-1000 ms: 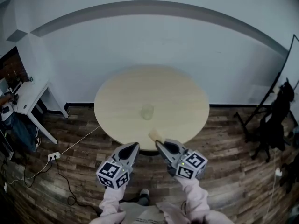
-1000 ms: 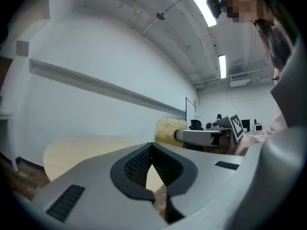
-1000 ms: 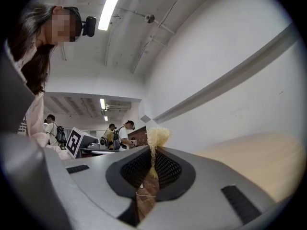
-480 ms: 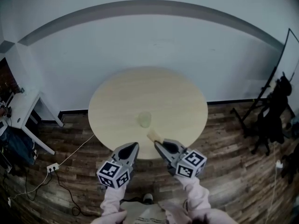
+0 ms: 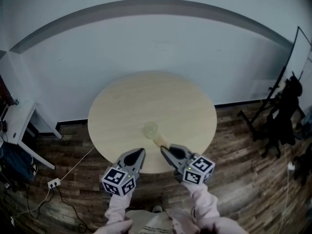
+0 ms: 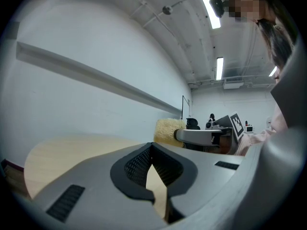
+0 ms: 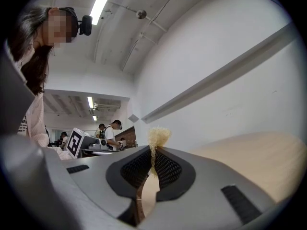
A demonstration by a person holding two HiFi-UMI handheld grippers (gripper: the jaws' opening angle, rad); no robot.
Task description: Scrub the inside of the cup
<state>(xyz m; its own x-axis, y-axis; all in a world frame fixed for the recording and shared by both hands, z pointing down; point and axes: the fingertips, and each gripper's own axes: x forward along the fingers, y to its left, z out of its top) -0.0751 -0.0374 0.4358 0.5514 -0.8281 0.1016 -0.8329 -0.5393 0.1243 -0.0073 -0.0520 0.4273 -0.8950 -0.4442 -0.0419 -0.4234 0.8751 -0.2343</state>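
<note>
Yellow and fibrous, the sponge (image 5: 160,141) sticks out past the tips of the right tool (image 5: 164,150), whose jaws are clamped on its lower part. That puts the soft end in front, seemingly so it can enter the cup first. The left tool (image 5: 141,151) is closed on nothing, probably because the cup has yet to be steadied. The cup (image 5: 150,128), pale and translucent, stands upright on the round light-wood surface (image 5: 146,91), somewhat towards its near edge. Around it are a dark plank floor (image 5: 234,155), a plain white wall (image 5: 156,43), a white desk (image 5: 19,123) at the left and a dark stand (image 5: 287,111) at the right.
</note>
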